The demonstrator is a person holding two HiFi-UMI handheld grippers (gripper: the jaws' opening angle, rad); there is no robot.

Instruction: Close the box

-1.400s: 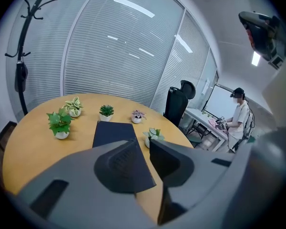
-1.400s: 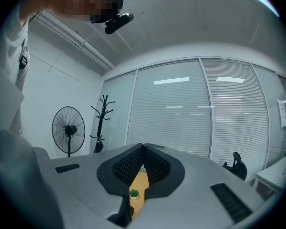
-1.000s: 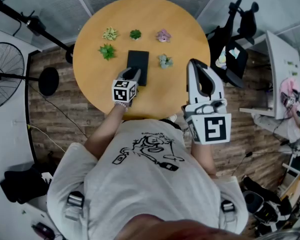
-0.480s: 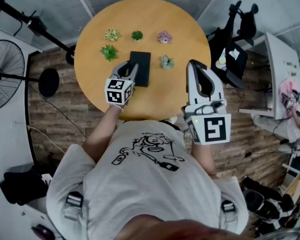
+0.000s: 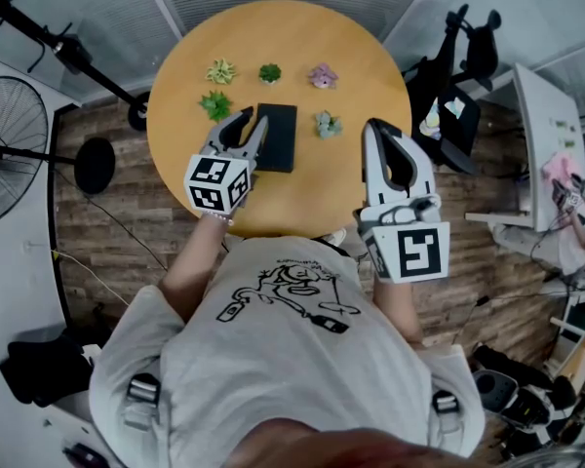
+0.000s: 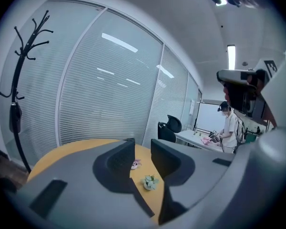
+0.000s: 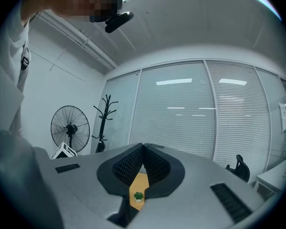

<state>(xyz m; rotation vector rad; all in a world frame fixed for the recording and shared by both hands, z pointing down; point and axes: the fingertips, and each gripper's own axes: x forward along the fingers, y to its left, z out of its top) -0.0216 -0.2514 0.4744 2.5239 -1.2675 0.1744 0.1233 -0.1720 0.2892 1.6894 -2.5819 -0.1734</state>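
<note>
Head view: the box [image 5: 275,136] is lying flat, dark and seemingly closed, mid-counter [image 5: 361,57]. The left claw [image 5: 249,123] is hovering at the box's left edge, and the right claw [image 5: 378,133] is off to the box's right.

Left gripper view: the left claw [image 6: 142,147] is standing spread and has just been opening, with nothing between.

Right gripper view: the right claw [image 7: 143,149] is staying pressed together, empty.

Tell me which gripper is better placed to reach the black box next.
Left, likely. The left gripper hovers at the box's left edge, its jaws just opened wider with nothing between them. The right gripper, jaws shut, is farther off to the right.
</note>
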